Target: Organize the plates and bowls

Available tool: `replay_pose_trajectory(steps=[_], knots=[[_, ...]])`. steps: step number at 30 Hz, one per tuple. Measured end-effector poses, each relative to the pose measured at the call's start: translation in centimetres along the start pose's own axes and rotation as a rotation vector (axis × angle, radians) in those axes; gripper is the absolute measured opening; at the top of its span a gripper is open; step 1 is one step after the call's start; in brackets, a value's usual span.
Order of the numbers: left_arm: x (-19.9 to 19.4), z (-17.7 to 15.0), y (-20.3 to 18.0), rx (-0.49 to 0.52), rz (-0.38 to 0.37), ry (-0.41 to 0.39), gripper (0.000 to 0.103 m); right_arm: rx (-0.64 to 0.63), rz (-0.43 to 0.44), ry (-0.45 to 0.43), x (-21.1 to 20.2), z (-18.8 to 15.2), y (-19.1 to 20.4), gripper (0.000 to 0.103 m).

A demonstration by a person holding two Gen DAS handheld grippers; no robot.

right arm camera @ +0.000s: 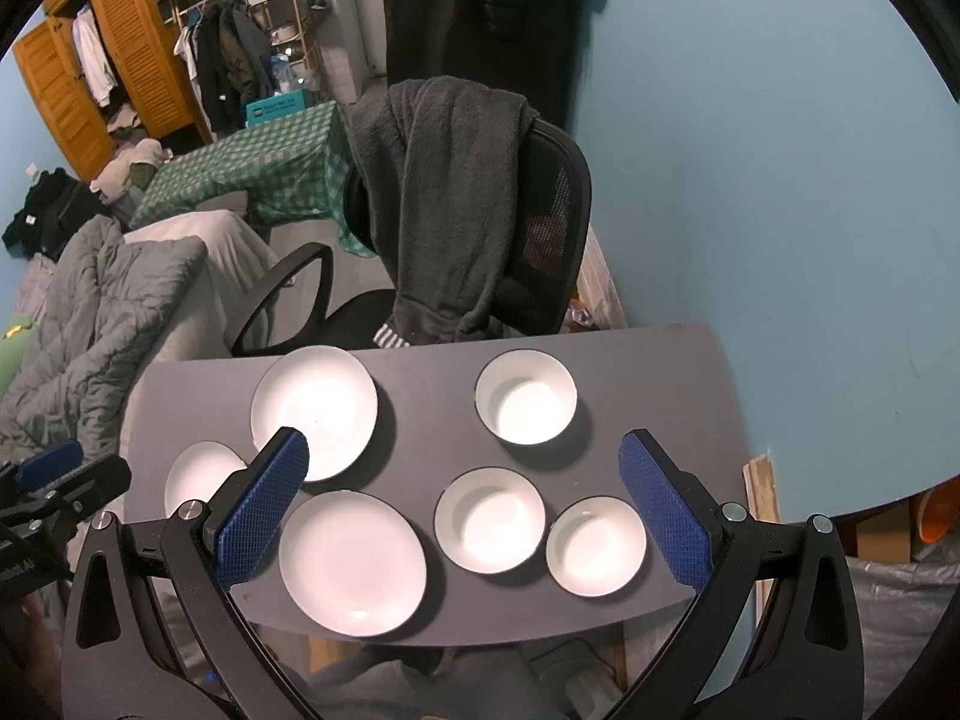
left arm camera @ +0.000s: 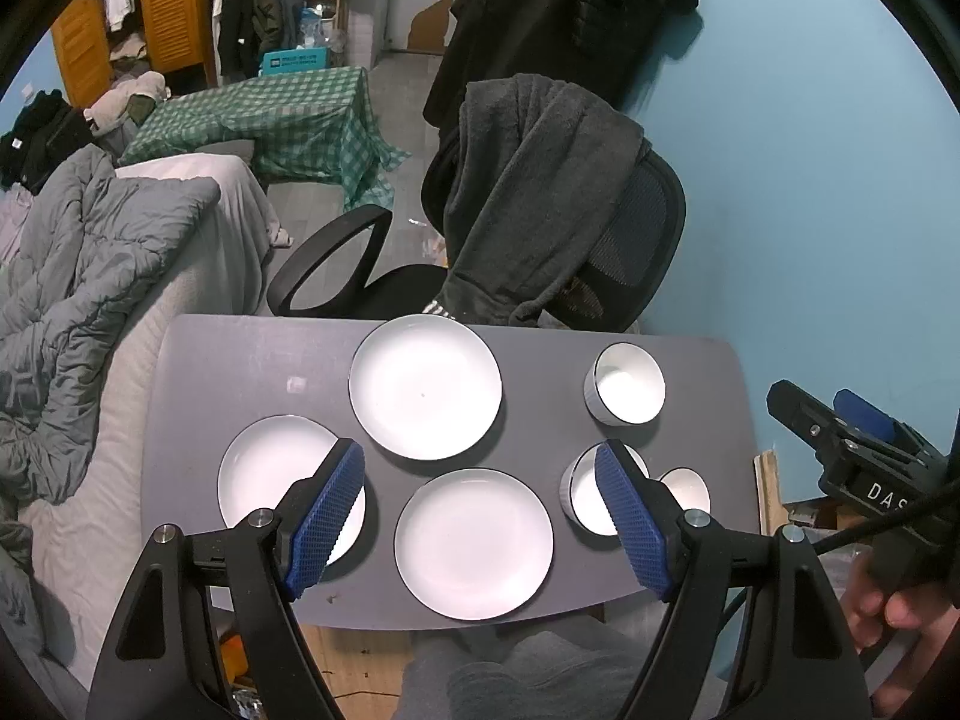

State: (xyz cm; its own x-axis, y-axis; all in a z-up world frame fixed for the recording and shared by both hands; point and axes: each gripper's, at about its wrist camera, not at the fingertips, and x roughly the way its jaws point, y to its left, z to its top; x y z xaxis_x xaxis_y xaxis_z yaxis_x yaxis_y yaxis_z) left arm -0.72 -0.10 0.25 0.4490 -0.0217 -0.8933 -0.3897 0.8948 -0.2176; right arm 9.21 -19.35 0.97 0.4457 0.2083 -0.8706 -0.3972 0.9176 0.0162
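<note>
Nothing is stacked yet: both the left gripper and right gripper hover wide and empty above the table, so the next move likely calls for lowering onto the plate at its near edge.

White letters "DAS" readable on the black body of the right claw, right edge of left wrist view; the rest is cut off by the frame. Teal crate upper left carries a white label, print too small to read. Nothing else legible.
</note>
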Motion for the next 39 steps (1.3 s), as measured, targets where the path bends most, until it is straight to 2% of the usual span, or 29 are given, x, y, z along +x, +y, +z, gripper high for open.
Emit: replay_pose_trajectory(steps=[14, 20, 26, 39], knots=[[0.5, -0.3, 0.6, -0.016, 0.018, 0.012, 0.081, 0.006, 0.002, 0.028, 1.0, 0.0, -0.2, 0.101], [1.0, -0.9, 1.1, -0.031, 0.032, 0.022, 0.081, -0.016, -0.022, 0.039, 1.7, 0.1, 0.0, 0.101], [0.8, -1.5, 1.8, -0.035, 0.041, 0.021, 0.081, -0.029, -0.004, 0.067, 2.4, -0.1, 0.7, 0.101], [1.6, -3.9, 6.0, -0.046, 0.075, 0.060, 0.081, -0.071, 0.034, 0.124, 4.5, -2.4, 3.0, 0.101]])
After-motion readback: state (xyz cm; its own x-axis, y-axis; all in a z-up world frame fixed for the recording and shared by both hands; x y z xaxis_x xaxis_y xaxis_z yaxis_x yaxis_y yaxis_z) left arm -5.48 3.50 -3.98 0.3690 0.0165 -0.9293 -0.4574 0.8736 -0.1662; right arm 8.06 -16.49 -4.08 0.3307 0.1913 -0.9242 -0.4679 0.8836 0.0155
